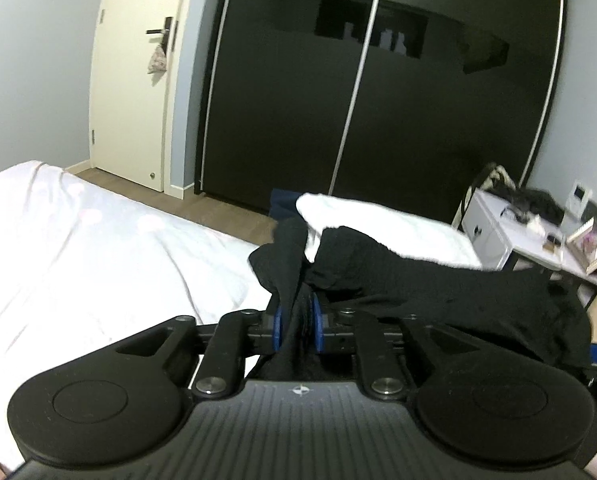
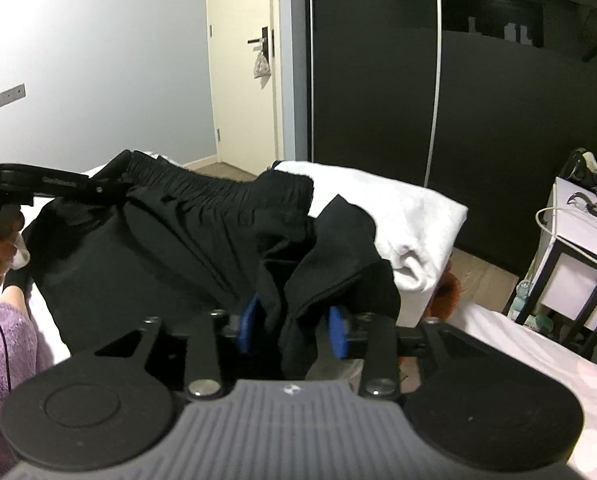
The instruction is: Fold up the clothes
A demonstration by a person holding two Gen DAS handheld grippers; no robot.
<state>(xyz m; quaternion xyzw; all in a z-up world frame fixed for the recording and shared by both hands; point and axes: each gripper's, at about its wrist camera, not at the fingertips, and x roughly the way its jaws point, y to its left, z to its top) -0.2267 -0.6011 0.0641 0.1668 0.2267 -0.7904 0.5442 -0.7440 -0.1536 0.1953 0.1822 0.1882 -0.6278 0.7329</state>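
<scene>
Loosely, the black shorts (image 2: 186, 240) lay spread on the white bed (image 1: 98, 248), touching a folded white towel (image 2: 410, 216). Both claws had cloth between their blue pads: the left claw (image 1: 297, 322) stood nearly closed around it, the right claw (image 2: 292, 330) spread wider and slack.

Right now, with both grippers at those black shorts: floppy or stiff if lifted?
Probably floppy: the black shorts sag in soft folds between the left gripper and the right gripper. Likely light, since the cloth looks thin. The gathered waistband may bunch rather than stay flat.
</scene>
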